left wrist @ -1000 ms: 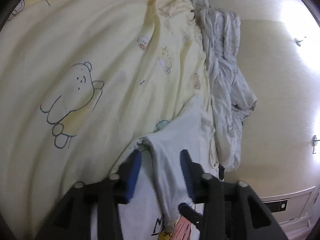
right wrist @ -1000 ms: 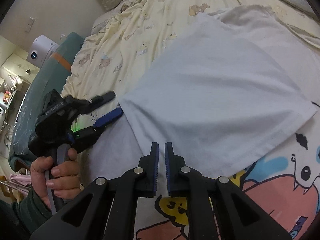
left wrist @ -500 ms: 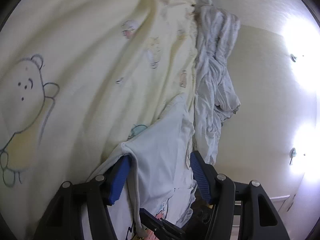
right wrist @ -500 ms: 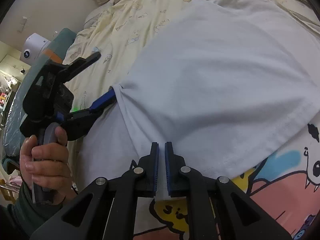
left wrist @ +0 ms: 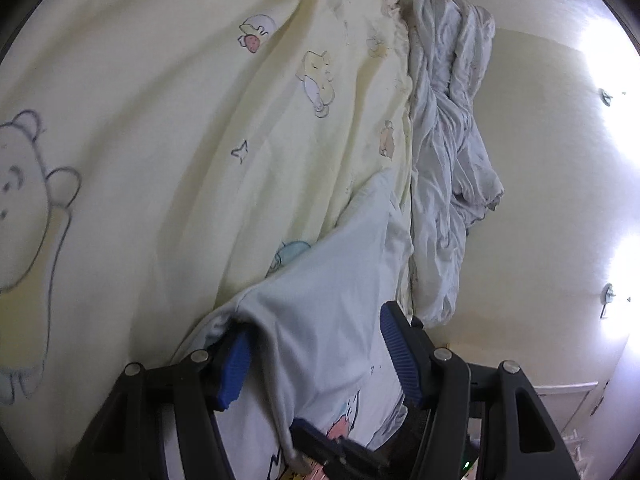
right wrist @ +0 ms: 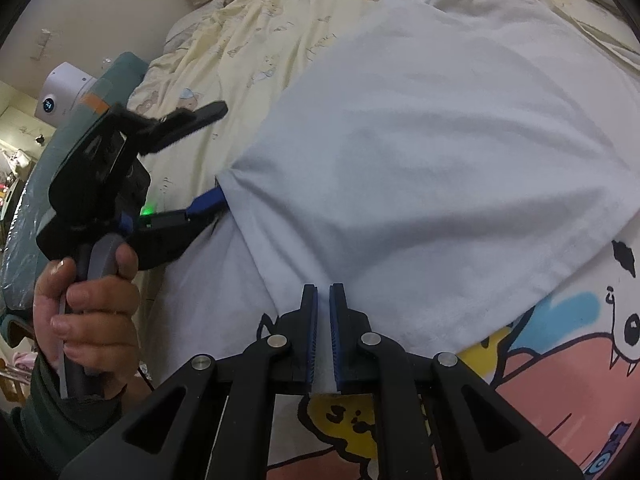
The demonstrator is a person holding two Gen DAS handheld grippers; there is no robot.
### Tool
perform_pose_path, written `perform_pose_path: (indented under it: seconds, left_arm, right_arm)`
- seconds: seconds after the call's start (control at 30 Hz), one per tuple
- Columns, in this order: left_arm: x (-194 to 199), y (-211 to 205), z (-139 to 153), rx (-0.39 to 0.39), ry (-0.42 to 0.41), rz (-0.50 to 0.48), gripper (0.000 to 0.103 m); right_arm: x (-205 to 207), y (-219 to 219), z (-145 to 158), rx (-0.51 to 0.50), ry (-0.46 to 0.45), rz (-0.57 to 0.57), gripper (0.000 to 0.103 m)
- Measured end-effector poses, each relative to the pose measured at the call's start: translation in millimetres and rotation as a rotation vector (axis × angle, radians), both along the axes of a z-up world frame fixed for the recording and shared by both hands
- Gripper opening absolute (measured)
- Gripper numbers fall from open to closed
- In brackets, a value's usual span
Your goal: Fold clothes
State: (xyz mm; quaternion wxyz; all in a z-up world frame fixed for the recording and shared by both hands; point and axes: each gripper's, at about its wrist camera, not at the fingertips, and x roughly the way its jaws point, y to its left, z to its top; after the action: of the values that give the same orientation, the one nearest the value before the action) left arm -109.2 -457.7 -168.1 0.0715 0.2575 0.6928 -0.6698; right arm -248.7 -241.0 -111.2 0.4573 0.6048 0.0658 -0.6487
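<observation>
A white T-shirt point(right wrist: 420, 152) with a cartoon print lies on a bed covered by a pale yellow sheet point(left wrist: 160, 120) printed with bears and small animals; part of the shirt is folded over, so its plain inner side faces up and covers the upper part of the print, with a hemmed edge running diagonally down to the right across the pink, yellow and blue drawing. The right gripper point(right wrist: 323, 312) points steeply down at the near edge of this fold, its jaws almost together and pinching a thin strip of the white fabric, which shows between the blue pads. The left gripper point(left wrist: 316, 360) sits at the fold's left corner with jaws spread wide: one blue pad point(right wrist: 208, 202) is tucked under the raised corner of cloth, the other finger stands clear above the sheet, and neither pad presses on the fabric, though cloth drapes between them. A hand point(right wrist: 88, 304) in a dark green sleeve grips that tool's handle near the bed's left edge. Beyond the shirt the yellow sheet stretches wide and flat, wrinkled but free of other garments, leaving room ahead of both tools. Along the far side a crumpled white duvet point(left wrist: 452, 152) is heaped against the cream wall point(left wrist: 552, 160), bounding that side of the bed
</observation>
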Motion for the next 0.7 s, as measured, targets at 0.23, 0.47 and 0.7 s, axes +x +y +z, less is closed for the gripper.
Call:
perform_pose_path:
  seconds: [0.23,0.47,0.7]
  left_arm:
    - [27,1,4,-0.053,0.004,0.078,0.055]
    - [37,5,17,-0.088,-0.004,0.046,0.055]
    - [24,22,54,-0.289,0.024,-0.065,0.055]
  right_arm:
    - [9,6,-7,0.028,-0.008,-0.011,0.006]
    - [21,-2,13,0.037,0.102,0.062,0.009]
    - [17,-15,16,-0.009,0.150,0.046,0.009]
